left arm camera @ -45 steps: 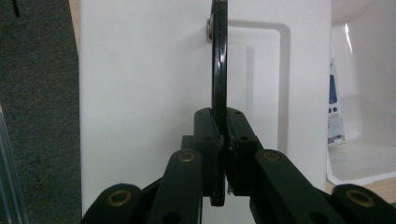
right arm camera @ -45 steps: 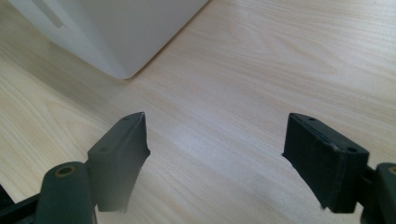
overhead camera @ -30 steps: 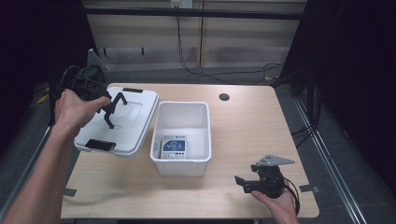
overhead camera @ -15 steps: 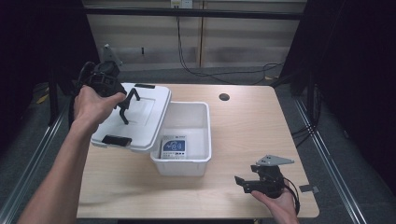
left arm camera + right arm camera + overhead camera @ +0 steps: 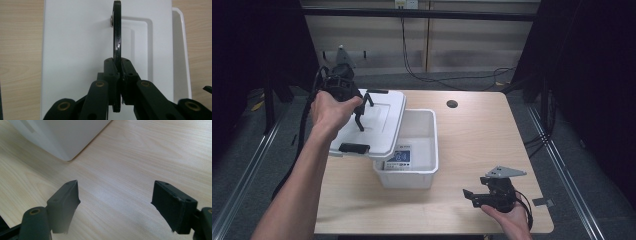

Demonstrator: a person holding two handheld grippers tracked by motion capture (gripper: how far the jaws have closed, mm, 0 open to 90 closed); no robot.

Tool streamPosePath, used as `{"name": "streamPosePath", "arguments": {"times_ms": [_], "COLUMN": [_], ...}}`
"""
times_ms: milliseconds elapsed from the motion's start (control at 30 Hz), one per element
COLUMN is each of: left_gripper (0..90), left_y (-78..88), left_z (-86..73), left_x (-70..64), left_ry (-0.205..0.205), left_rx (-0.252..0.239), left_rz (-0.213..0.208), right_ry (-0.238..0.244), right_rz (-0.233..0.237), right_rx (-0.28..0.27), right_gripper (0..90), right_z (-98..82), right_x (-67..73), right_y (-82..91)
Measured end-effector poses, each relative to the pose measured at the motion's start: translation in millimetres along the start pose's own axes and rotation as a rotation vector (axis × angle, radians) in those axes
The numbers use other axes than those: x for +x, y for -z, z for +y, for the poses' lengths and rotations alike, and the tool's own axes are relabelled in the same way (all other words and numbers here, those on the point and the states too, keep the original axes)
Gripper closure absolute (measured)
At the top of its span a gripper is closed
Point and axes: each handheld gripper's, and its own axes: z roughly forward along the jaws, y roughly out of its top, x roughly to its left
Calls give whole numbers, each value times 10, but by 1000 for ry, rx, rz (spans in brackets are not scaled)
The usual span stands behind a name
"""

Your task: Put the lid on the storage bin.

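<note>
**Operator A:** White plastic lid (image 5: 374,120) hangs from the left gripper (image 5: 360,111), whose jaws are clamped on the lid's black handle (image 5: 116,37). We grip the handle in its middle so the lid stays close to level and does not swing.

**Operator B:** Confirmed. In the left gripper view the handle stands on edge between the two pads and runs straight up the lid's centre. Where does the lid sit relative to the white bin (image 5: 408,150)?

**Operator A:** It hangs over the bin's left wall, partly covering the opening, with most of its area out over the wooden table (image 5: 482,135). One black latch (image 5: 354,147) shows on its near edge and another on its far edge. We judge that it has to travel right before it lines up with the rim.

**Operator B:** Bin contents?

**Operator A:** A small printed card or packet (image 5: 398,157) lies flat on the floor, low enough to clear the lid.

**Operator B:** And the right gripper (image 5: 469,195)?

**Operator A:** It rests in the person's right hand (image 5: 507,217) near the front right of the table, jaws spread wide with nothing between them. In the right gripper view bare wood lies between the pads and a bin corner (image 5: 65,157) sits ahead. We hold it apart from the bin so it does not obstruct the lid, yet near enough to steady the bin if needed.
</note>
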Motion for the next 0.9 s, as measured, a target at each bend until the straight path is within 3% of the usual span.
{"name": "streamPosePath", "arguments": {"times_ms": [300,533,600,767,800,900], "left_gripper": [850,850,851,850,850,850], "left_y": [-106,-233,-247,-261,-268,-293], "left_z": [5,-12,-8,-14,-16,-25], "left_x": [-136,-238,-264,-370,-386,-419], "left_ry": [31,64,67,84,99,94], "left_rx": [21,34,35,15,11,13], "left_rz": [-48,-16,-37,-15,-22,-39], "right_ry": [-1,7,8,6,7,9], "right_rz": [1,5,5,5,6,6], "right_rx": [1,1,1,3,4,2], "right_gripper": [212,212,211,212,212,212], "right_z": [0,-1,0,1,1,1], "right_x": [3,6,8,9,9,12], "right_y": [2,4,4,3,2,5]}}
